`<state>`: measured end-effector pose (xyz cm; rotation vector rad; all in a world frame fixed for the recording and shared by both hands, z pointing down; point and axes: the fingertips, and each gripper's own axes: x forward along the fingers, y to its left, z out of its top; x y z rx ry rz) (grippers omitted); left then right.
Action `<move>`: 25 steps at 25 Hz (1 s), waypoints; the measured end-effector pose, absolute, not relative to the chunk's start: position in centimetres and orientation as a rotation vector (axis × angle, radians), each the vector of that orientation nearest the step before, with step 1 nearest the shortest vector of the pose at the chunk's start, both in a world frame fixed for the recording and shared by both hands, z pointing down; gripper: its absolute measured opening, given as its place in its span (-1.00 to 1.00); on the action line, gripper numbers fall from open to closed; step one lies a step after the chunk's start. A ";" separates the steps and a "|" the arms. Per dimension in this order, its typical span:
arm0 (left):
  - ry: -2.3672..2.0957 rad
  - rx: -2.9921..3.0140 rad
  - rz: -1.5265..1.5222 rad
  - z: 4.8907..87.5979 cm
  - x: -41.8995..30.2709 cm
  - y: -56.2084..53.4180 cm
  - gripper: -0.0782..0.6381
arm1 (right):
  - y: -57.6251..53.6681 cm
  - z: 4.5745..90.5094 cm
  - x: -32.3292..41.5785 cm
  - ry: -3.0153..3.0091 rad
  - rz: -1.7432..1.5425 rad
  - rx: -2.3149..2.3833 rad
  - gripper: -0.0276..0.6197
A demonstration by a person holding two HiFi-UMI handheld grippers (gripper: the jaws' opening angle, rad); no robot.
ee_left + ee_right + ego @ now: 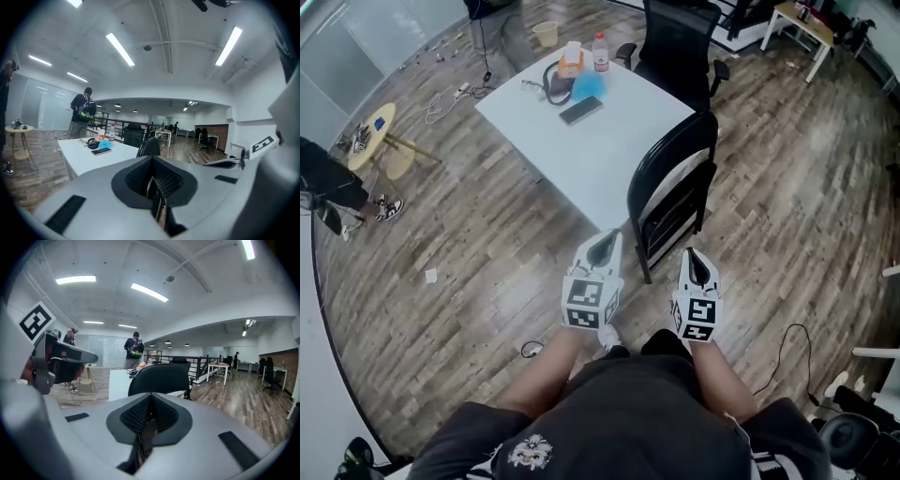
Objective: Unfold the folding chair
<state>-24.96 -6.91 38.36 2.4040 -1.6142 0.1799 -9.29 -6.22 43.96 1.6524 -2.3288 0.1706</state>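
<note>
A black folding chair (675,187) stands folded and upright beside the white table (609,159), just ahead of me. Its curved black back shows in the right gripper view (159,378) and, smaller, in the left gripper view (149,147). My left gripper (602,251) is shut and empty, a short way left of the chair's near leg. My right gripper (696,269) is also shut and empty, just in front of the chair's lower frame and apart from it.
On the white table lie headphones (555,82), a phone (580,110), a blue cloth and a bottle (600,52). A black office chair (675,42) stands behind the table. A small round yellow table (375,136) is at far left. A person (80,115) stands beyond.
</note>
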 end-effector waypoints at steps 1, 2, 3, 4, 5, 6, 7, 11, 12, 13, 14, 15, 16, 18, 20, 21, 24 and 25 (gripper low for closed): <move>-1.592 2.421 0.180 38.3 -24.7 -7.9 -0.77 | -7.0 44.2 -8.9 -2.315 0.195 1.676 -0.87; -1.567 2.436 0.183 38.3 -24.4 -8.8 -0.77 | -7.7 44.4 -8.5 -2.304 0.221 1.697 -0.87; -1.544 2.447 0.189 38.4 -24.0 -9.7 -0.77 | -8.4 44.7 -8.2 -2.295 0.247 1.715 -0.87; -1.530 2.452 0.198 38.5 -23.8 -10.6 -0.77 | -9.1 45.0 -8.0 -2.287 0.270 1.729 -0.87; -1.524 2.453 0.209 38.6 -23.6 -11.6 -0.77 | -10.0 45.4 -7.7 -2.279 0.289 1.740 -0.87; -1.523 2.454 0.220 38.7 -23.4 -12.9 -0.77 | -11.1 46.0 -7.5 -2.271 0.308 1.748 -0.87; -1.516 2.461 0.234 38.9 -23.2 -14.2 -0.77 | -12.5 46.7 -7.4 -2.263 0.331 1.753 -0.87; -1.403 2.523 0.328 39.9 -21.2 -18.3 -0.77 | -17.4 49.5 -7.3 -2.237 0.470 1.755 -0.87; -1.407 2.524 0.356 40.1 -20.9 -19.3 -0.77 | -18.5 50.0 -7.2 -2.224 0.486 1.760 -0.87; -1.427 2.516 0.382 40.1 -20.9 -20.4 -0.77 | -19.6 50.3 -7.0 -2.210 0.497 1.767 -0.87; -1.455 2.504 0.408 40.1 -20.9 -21.6 -0.77 | -20.8 50.6 -6.8 -2.196 0.505 1.773 -0.87; -1.483 2.493 0.436 40.1 -21.0 -22.9 -0.77 | -21.9 50.9 -6.7 -2.182 0.511 1.777 -0.87; -1.508 2.488 0.467 40.2 -21.0 -24.1 -0.77 | -23.0 51.4 -6.6 -2.167 0.515 1.782 -0.87; -1.531 2.481 0.533 41.0 -20.9 -26.5 -0.77 | -25.0 52.6 -6.2 -2.133 0.542 1.793 -0.87; -1.496 2.471 0.586 41.6 -20.3 -28.4 -0.67 | -26.5 54.4 -5.9 -2.094 0.634 1.806 -0.72; -1.459 2.469 0.615 41.9 -19.8 -29.3 -0.47 | -27.0 55.4 -5.6 -2.066 0.702 1.815 -0.48; -1.352 2.478 0.706 42.4 -18.3 -31.7 -0.17 | -28.6 58.4 -4.9 -1.961 0.877 1.848 -0.33; -1.322 2.481 0.727 42.5 -17.8 -32.5 -0.17 | -29.2 59.3 -4.7 -1.928 0.914 1.851 -0.31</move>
